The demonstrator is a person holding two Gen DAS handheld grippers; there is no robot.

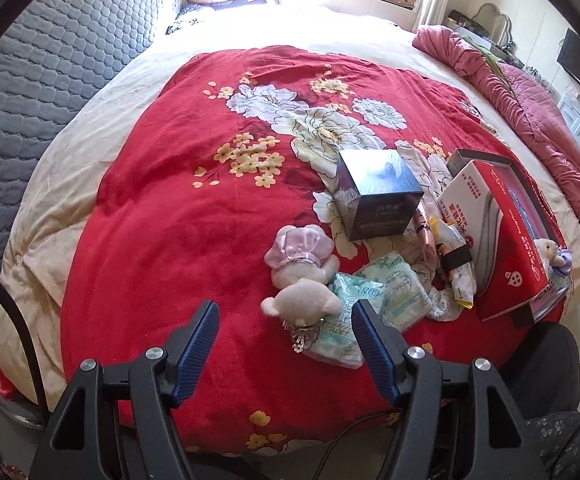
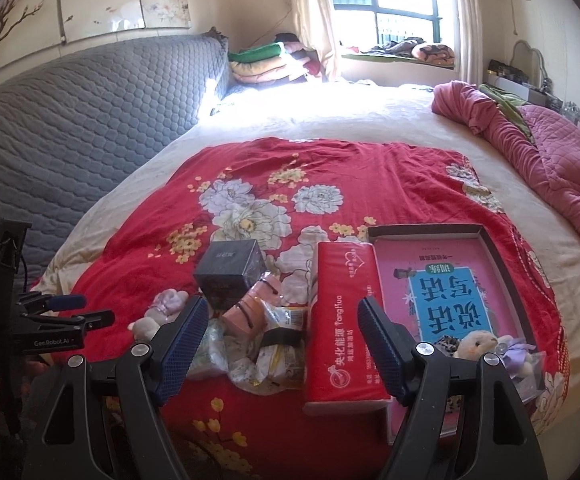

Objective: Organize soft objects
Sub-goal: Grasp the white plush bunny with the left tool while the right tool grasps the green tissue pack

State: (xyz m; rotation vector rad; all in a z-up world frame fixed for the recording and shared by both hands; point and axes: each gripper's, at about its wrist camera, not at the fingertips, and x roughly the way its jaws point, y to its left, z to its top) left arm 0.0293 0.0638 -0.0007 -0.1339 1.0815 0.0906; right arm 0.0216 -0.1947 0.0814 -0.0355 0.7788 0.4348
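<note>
My left gripper [image 1: 283, 322] has ribbed blue rubbery pads [image 1: 199, 350] on matt black plastic, with bright metal screws. The red blanket [image 1: 177, 208] looks like soft, fuzzy cloth. The bear [image 1: 300, 280] is plush, its cap shiny satin. The tissue packs [image 1: 394, 288] are glossy film, the dark box [image 1: 378, 192] smooth card, and the headboard [image 2: 89, 112] quilted grey cloth.
</note>
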